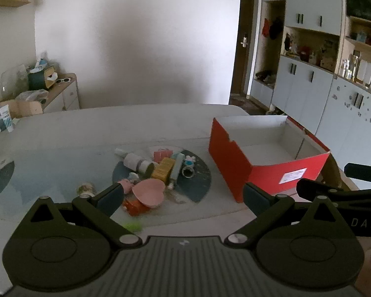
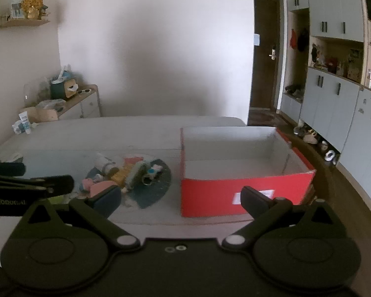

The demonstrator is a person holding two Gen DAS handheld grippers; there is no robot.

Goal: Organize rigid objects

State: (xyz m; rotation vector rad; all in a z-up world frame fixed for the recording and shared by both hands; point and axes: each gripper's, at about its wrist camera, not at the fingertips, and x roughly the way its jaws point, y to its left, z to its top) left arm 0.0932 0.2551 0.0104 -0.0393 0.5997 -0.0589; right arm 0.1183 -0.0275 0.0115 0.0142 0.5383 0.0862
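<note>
A pile of small items lies on the table: a pink heart-shaped dish (image 1: 149, 193), a yellow box (image 1: 163, 169), a white tube (image 1: 136, 161), an orange item (image 1: 134, 206) and a toy ring (image 1: 188, 170). The pile also shows in the right wrist view (image 2: 128, 173). A red open box (image 1: 267, 163) (image 2: 237, 170) with a white inside stands to the right of the pile and looks empty. My left gripper (image 1: 183, 198) is open and empty, just in front of the pile. My right gripper (image 2: 181, 200) is open and empty, in front of the box.
A low wooden cabinet (image 1: 61, 91) with clutter stands at the back left. Grey cupboards (image 1: 309, 84) line the right wall next to a dark door (image 2: 264, 52). The table edge (image 2: 185, 219) runs just ahead of both grippers. The right gripper (image 1: 338, 193) reaches in beside the left.
</note>
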